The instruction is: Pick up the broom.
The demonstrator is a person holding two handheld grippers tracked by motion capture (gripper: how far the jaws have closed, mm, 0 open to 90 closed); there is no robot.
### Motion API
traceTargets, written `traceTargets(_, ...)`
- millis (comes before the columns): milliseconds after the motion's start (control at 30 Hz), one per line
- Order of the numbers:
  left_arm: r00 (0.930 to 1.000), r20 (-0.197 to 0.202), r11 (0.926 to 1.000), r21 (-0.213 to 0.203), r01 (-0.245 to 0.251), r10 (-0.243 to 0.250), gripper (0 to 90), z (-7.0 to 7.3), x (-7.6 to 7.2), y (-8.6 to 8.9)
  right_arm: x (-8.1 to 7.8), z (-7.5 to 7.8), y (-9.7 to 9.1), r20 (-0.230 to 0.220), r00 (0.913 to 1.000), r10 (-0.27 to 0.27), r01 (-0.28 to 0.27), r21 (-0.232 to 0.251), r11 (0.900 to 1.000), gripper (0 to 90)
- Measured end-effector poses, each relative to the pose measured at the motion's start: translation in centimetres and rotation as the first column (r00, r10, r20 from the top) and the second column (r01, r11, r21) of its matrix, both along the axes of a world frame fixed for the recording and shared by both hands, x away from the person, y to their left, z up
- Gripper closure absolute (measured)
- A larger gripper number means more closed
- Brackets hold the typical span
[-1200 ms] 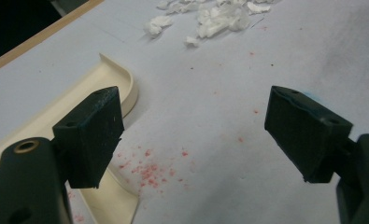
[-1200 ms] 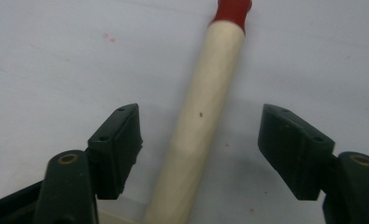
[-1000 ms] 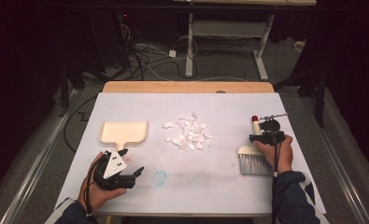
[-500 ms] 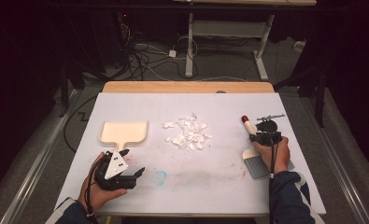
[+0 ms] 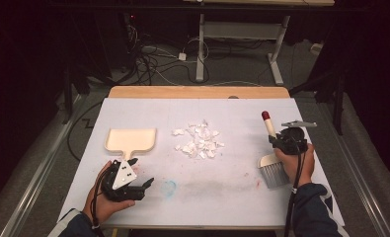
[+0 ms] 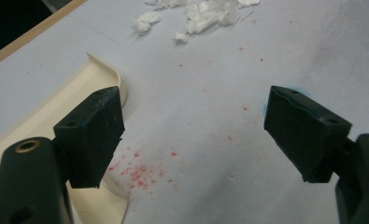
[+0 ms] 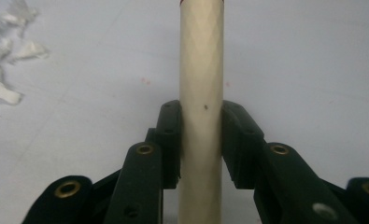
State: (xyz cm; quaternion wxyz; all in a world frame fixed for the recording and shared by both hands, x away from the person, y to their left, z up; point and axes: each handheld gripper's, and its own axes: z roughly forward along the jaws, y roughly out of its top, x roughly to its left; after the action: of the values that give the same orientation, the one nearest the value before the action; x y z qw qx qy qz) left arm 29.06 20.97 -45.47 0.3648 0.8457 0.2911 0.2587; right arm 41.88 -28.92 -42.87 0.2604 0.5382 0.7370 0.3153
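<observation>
My right gripper is shut on the cream handle of a hand brush, whose red-tipped end points away and whose grey bristles hang near the table at the right side. Both its pads press the handle. Its jaws have just closed onto that handle. A pile of white paper scraps lies mid-table. A cream dustpan lies left of the scraps, its handle toward me. My left gripper rests open near the front left, just right of the dustpan handle, nothing between its pads.
The white sheet covering the table carries a blue smudge and faint red specks. A wooden table edge runs along the back. Cables and a desk frame sit on the floor beyond.
The right gripper closed on the brush handle and lifted it; the brush tilted, with its red tip moving left and toward the back. The left hand stayed put.
</observation>
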Motion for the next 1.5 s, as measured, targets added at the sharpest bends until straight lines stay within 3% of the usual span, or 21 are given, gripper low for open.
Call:
traceTargets(133, 1.0000, 0.005, 1.0000, -0.006, -0.005, 0.005, 19.6, 0.1, -0.1, 0.0, -1.1, 1.3, -0.1, 0.066, 0.9974, 0.029, -0.030, 0.004, 0.9996, 71.3)
traceTargets(233, 0.9991, 0.036, 0.9987, -0.046, -0.022, 0.023, 21.8, 0.7, -0.1, -0.2, -1.9, 2.0, -0.1, 0.106, 0.9934, 0.044, -0.046, 0.017, 0.9988, 71.4)
traceTargets(500, 0.9993, 0.001, 0.9895, -0.139, 0.038, -0.039, 20.6, 1.8, 0.9, -3.2, -4.3, 4.0, 0.0, 0.197, 0.9782, 0.066, -0.077, 0.050, 0.9957, 71.4)
traceTargets(533, 0.9968, 0.007, 0.9845, -0.156, 0.079, -0.079, 20.5, 2.6, 0.9, -4.5, -4.6, 4.3, 0.3, 0.207, 0.9758, 0.070, -0.083, 0.054, 0.9951, 71.4)
traceTargets(667, 0.9878, 0.002, 0.9684, -0.197, 0.153, -0.156, 20.3, 3.8, 0.8, -7.6, -5.7, 5.3, 1.5, 0.258, 0.9619, 0.091, -0.113, 0.072, 0.9910, 71.4)
traceTargets(800, 0.9781, -0.008, 0.9553, -0.216, 0.201, -0.208, 21.5, 4.8, 0.8, -11.5, -6.7, 6.1, 3.0, 0.303, 0.9460, 0.116, -0.151, 0.093, 0.9842, 71.3)
traceTargets(833, 0.9781, -0.008, 0.9553, -0.216, 0.201, -0.208, 21.5, 4.8, 0.8, -11.5, -7.0, 6.3, 3.5, 0.312, 0.9427, 0.117, -0.156, 0.101, 0.9826, 71.3)
traceTargets(867, 0.9683, -0.016, 0.9401, -0.244, 0.238, -0.249, 21.5, 5.2, 0.9, -13.4, -7.4, 6.5, 3.9, 0.321, 0.9390, 0.124, -0.165, 0.106, 0.9806, 71.3)
traceTargets(1000, 0.9557, -0.040, 0.9129, -0.310, 0.265, -0.292, 23.4, 5.7, 1.4, -16.6, -8.6, 6.9, 6.0, 0.359, 0.9193, 0.162, -0.213, 0.106, 0.9714, 71.3)
traceTargets(1033, 0.9557, -0.040, 0.9129, -0.310, 0.265, -0.292, 23.7, 5.7, 1.4, -16.6, -8.9, 7.0, 6.5, 0.364, 0.9146, 0.176, -0.227, 0.105, 0.9681, 71.3)
traceTargets(1067, 0.9505, -0.052, 0.9008, -0.339, 0.272, -0.306, 24.3, 5.6, 1.6, -17.7, -9.2, 7.0, 7.0, 0.372, 0.9089, 0.188, -0.242, 0.106, 0.9644, 71.3)
traceTargets(1133, 0.9448, -0.052, 0.8884, -0.360, 0.285, -0.324, 27.7, 5.4, 1.7, -18.4, -9.8, 7.0, 8.1, 0.377, 0.9030, 0.206, -0.261, 0.101, 0.9601, 71.3)
traceTargets(1167, 0.9377, -0.047, 0.8735, -0.382, 0.302, -0.344, 30.8, 5.3, 1.8, -18.5, -10.1, 7.0, 8.6, 0.382, 0.9002, 0.209, -0.264, 0.098, 0.9594, 71.2)
traceTargets(1200, 0.9335, -0.046, 0.8679, -0.387, 0.312, -0.356, 38.1, 5.3, 1.9, -18.6, -10.4, 7.0, 9.1, 0.386, 0.8966, 0.217, -0.270, 0.090, 0.9585, 71.2)
traceTargets(1233, 0.9335, -0.046, 0.8679, -0.387, 0.312, -0.356, 39.3, 5.3, 1.9, -18.6, -10.6, 7.1, 9.5, 0.395, 0.8909, 0.223, -0.280, 0.090, 0.9558, 71.3)
traceTargets(1267, 0.9198, -0.063, 0.8474, -0.417, 0.328, -0.387, 39.3, 5.0, 2.1, -18.7, -10.9, 7.1, 9.8, 0.401, 0.8858, 0.234, -0.292, 0.091, 0.9520, 71.2)
traceTargets(1300, 0.9102, -0.070, 0.8331, -0.436, 0.340, -0.408, 39.3, 5.0, 2.1, -18.7, -11.0, 7.2, 10.2, 0.404, 0.8825, 0.241, -0.297, 0.081, 0.9513, 71.2)
traceTargets(1333, 0.9095, -0.067, 0.8361, -0.426, 0.346, -0.410, 40.0, 5.0, 2.0, -18.9, -11.3, 7.2, 10.6, 0.406, 0.8810, 0.243, -0.297, 0.072, 0.9523, 71.2)
traceTargets(1400, 0.9172, -0.048, 0.8498, -0.398, 0.346, -0.396, 44.7, 5.1, 1.7, -19.0, -11.7, 7.2, 11.2, 0.420, 0.8706, 0.256, -0.306, 0.055, 0.9505, 71.2)
traceTargets(1467, 0.9197, -0.050, 0.8488, -0.407, 0.337, -0.389, 51.0, 5.1, 1.9, -18.8, -12.1, 7.2, 11.6, 0.426, 0.8639, 0.268, -0.320, 0.053, 0.9461, 71.2)
traceTargets(1500, 0.9186, -0.052, 0.8435, -0.419, 0.336, -0.392, 53.6, 5.0, 2.1, -18.6, -12.3, 7.3, 11.8, 0.435, 0.8567, 0.277, -0.330, 0.051, 0.9426, 71.2)
